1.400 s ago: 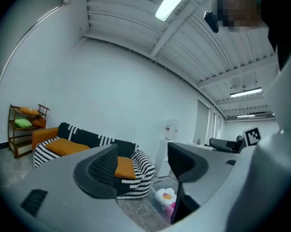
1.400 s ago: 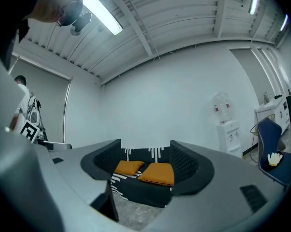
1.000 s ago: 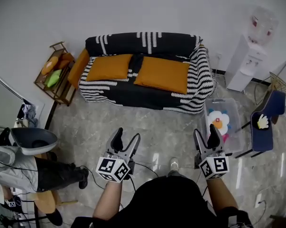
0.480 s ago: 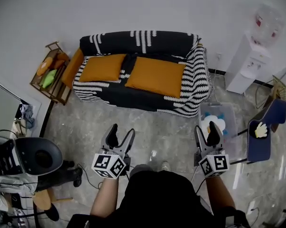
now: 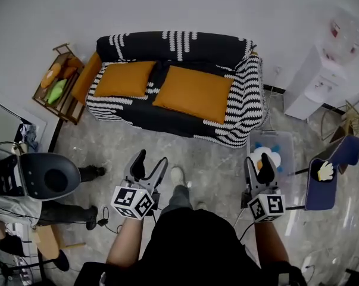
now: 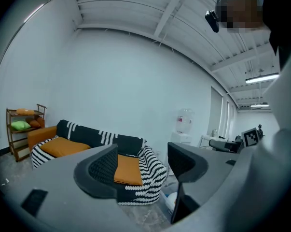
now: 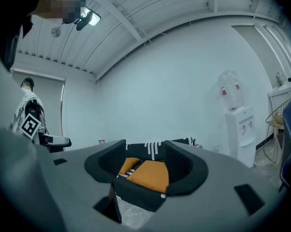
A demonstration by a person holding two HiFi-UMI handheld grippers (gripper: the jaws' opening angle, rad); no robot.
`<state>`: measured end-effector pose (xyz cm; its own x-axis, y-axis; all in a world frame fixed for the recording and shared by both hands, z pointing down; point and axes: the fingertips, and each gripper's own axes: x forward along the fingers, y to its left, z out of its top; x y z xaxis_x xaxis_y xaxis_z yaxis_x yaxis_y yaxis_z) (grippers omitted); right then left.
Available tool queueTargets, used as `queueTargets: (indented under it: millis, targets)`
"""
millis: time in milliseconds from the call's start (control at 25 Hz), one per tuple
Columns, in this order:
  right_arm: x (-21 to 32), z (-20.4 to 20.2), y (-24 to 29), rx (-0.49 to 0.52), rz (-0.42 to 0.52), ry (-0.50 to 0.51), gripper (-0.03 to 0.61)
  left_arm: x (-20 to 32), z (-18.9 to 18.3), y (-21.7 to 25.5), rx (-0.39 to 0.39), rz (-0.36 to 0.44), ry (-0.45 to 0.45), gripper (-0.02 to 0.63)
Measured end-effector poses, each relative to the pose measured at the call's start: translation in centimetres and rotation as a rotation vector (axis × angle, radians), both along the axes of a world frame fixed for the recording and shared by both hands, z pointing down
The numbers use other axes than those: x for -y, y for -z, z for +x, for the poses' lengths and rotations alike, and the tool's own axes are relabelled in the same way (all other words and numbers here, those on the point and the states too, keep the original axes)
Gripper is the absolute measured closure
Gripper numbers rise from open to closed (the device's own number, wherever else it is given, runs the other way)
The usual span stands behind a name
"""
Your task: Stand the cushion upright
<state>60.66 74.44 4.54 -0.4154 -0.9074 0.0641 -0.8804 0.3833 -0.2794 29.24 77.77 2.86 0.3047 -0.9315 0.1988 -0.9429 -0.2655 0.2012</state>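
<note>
Two orange cushions lie flat on the seat of a black-and-white striped sofa: a smaller one at the left, a larger one at the right. Both grippers hang over the floor well short of the sofa. My left gripper is open and empty; through its jaws I see the larger cushion. My right gripper has its jaws closing with nothing between them. Along it the larger cushion shows far off.
A wooden shelf stands left of the sofa, a water dispenser at its right. A clear bin with a toy and a blue chair sit near my right gripper. A grey office chair and a person's legs are at the left.
Both grippers have come forward toward the sofa, which shows nearer. The right jaws have narrowed a little. The seated person and grey chair at the left have shifted.
</note>
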Motion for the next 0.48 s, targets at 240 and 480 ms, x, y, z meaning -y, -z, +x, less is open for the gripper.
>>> queueTargets:
  millis: [240, 480]
  targets:
    - [4.3, -0.9, -0.4, -0.028, -0.012, -0.039, 0.316, 6.6, -0.9, -0.5, -0.008, 0.019, -0.056, 0.279]
    - [9.8, -2.1, -2.9, -0.065, -0.091, -0.086, 0.316, 12.8, -2.7, -1.4, -0.01, 0.014, -0.093, 0.279]
